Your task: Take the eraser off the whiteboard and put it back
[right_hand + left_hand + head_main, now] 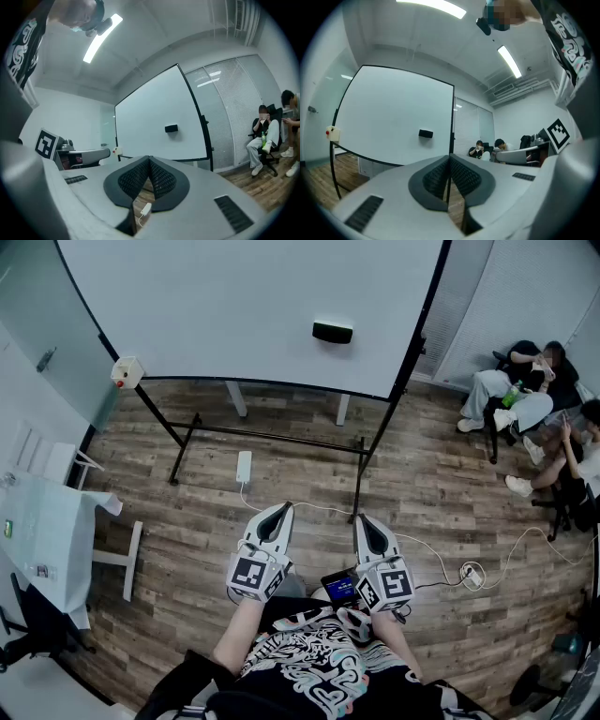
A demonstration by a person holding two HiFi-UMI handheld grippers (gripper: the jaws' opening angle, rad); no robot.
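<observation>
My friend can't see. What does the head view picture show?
A black eraser sticks to a whiteboard on a stand. Below, a person holds the left gripper and right gripper, both shut and empty.

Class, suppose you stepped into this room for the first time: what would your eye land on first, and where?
The large white whiteboard on its black stand fills the top of the head view, with a small black rectangular eraser stuck near its lower right. Below, over the brown wooden plank floor, the left hand-held gripper and right hand-held gripper point towards the board, both shut and empty.
</observation>
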